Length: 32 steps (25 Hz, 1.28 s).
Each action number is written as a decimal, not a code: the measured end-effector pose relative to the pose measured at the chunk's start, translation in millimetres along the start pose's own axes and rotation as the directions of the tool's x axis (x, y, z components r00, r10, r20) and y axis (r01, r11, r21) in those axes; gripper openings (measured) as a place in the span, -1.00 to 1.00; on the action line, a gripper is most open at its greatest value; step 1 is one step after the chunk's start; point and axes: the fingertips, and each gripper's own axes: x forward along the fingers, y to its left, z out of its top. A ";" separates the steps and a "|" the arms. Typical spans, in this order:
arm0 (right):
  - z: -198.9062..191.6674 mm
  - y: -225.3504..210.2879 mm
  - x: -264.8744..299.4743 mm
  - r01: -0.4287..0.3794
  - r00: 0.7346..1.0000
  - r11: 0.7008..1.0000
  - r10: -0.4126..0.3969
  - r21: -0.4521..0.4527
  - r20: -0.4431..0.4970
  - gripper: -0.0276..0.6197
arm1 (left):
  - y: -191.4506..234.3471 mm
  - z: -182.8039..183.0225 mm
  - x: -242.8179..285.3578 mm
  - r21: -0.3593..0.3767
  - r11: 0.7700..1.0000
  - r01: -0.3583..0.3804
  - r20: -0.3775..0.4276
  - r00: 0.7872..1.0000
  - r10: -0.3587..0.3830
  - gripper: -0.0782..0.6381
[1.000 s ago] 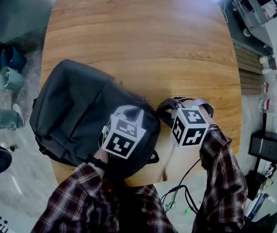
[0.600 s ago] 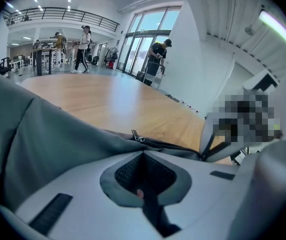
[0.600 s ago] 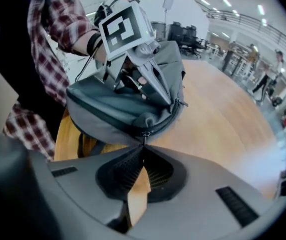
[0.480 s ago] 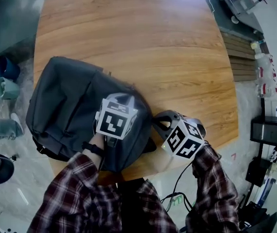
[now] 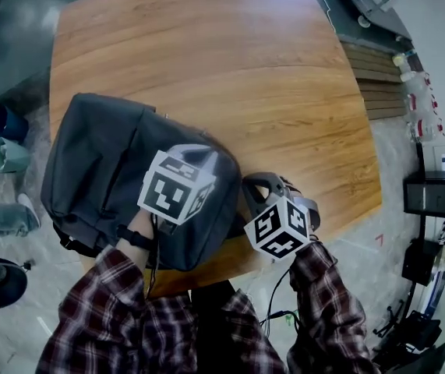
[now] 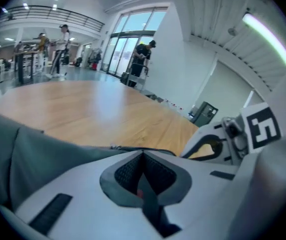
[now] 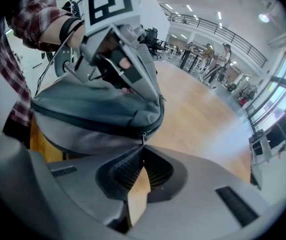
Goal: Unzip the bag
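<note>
Standing beside the worktop (image 5: 230,61), you see the dark grey bag (image 5: 105,170) lying flat on its near left corner, close to the person in the plaid sleeves. Both tools are working at the bag's right-hand end.

The left gripper (image 6: 143,155) sits on top of the bag with its jaws drawn together. They appear to pinch the fabric just beside the zip line, though the bite itself is hard to make out. I take that as an anchor, keeping the cloth taut so the slider can run instead of dragging the whole bag along.

The right gripper (image 7: 143,154) comes in from the side, low over the bare wood. Its jaws are closed on the small metal zip pull (image 7: 143,138), which stands up out of the tips and meets the dark zip track (image 7: 82,121) at the bag's curved edge.

The pull is right between those jaws, with the body of the bag just beyond and above them. The track looks closed along what can be seen, so by my reading the unzipping has barely begun, if at all.
</note>
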 end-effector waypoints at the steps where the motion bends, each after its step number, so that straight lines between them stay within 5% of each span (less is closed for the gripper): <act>1: 1.0 -4.0 -0.6 0.010 1.000 1.000 -0.010 0.003 0.007 -0.88 | -13.0 6.0 -0.3 0.050 0.997 0.058 -0.018 0.998 -0.057 -0.76; 4: 3.5 -10.3 1.8 0.037 0.999 0.999 -0.038 0.005 0.013 -0.88 | -46.4 12.1 7.8 0.164 0.962 0.220 -0.125 0.972 -0.201 -0.76; 7: -0.3 -11.0 7.2 0.042 0.999 0.999 -0.042 0.012 0.002 -0.88 | -47.9 4.5 26.3 0.221 0.939 0.264 -0.214 0.952 -0.218 -0.76; 12: -9.4 15.1 11.5 -0.030 0.999 0.998 0.031 0.047 -0.026 -0.88 | -40.4 -17.7 53.5 0.151 0.929 0.337 -0.270 0.918 -0.290 -0.76; 18: -10.9 42.4 -6.0 -0.075 0.997 0.986 0.075 0.150 0.003 -0.88 | -40.7 -14.6 63.3 0.130 0.936 0.327 -0.257 0.923 -0.287 -0.76; 26: 12.3 114.8 -38.6 -0.130 0.991 0.977 0.123 0.168 0.052 -0.88 | -37.4 -13.8 66.8 0.124 0.941 0.314 -0.251 0.928 -0.276 -0.76; 32: 25.6 186.0 -59.9 -0.266 0.961 0.933 0.237 0.243 0.140 -0.88 | -30.9 -9.5 67.7 0.112 0.949 0.294 -0.237 0.936 -0.262 -0.76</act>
